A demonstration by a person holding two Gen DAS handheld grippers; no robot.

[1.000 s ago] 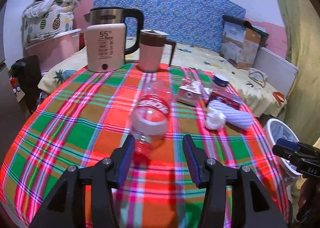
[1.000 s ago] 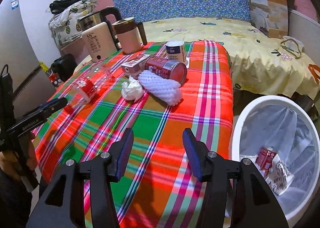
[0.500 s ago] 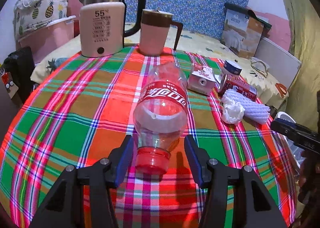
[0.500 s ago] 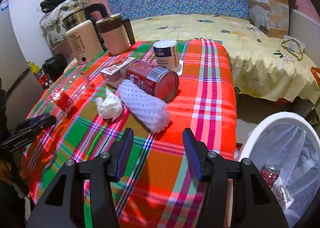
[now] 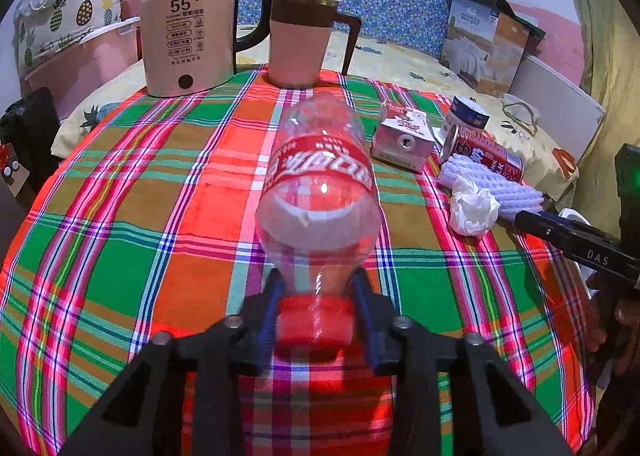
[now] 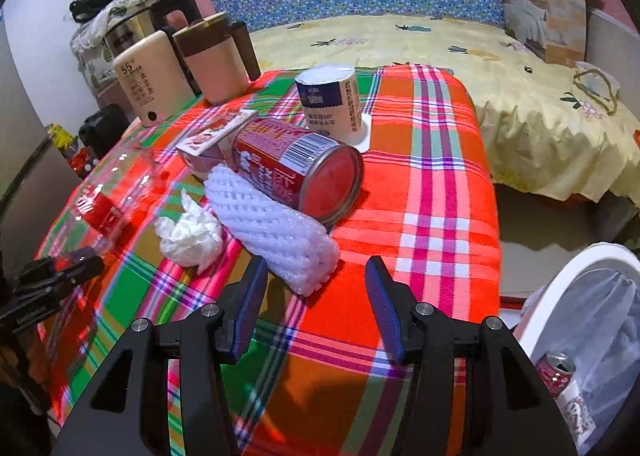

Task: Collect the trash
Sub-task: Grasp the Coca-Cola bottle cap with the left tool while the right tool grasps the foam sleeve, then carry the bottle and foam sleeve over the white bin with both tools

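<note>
The left claw (image 5: 318, 316) grips the red-capped neck of the clear plastic cola bottle (image 5: 320, 192) lying on the plaid-clothed surface (image 5: 120, 240); next, lift and carry. The right claw (image 6: 316, 304) hangs released by the white foam sleeve (image 6: 272, 230). Only its view shows the white lined bin (image 6: 588, 296).

A round table with a bright checked cloth (image 5: 120, 192) holds many things — a kettle (image 5: 188, 32), a mug (image 5: 300, 44), a plastic bottle (image 5: 320, 184), a small carton (image 5: 402, 136), a red can (image 6: 296, 168), white foam netting (image 6: 276, 232), crumpled tissue (image 6: 188, 236) and a paper cup (image 6: 332, 100).
</note>
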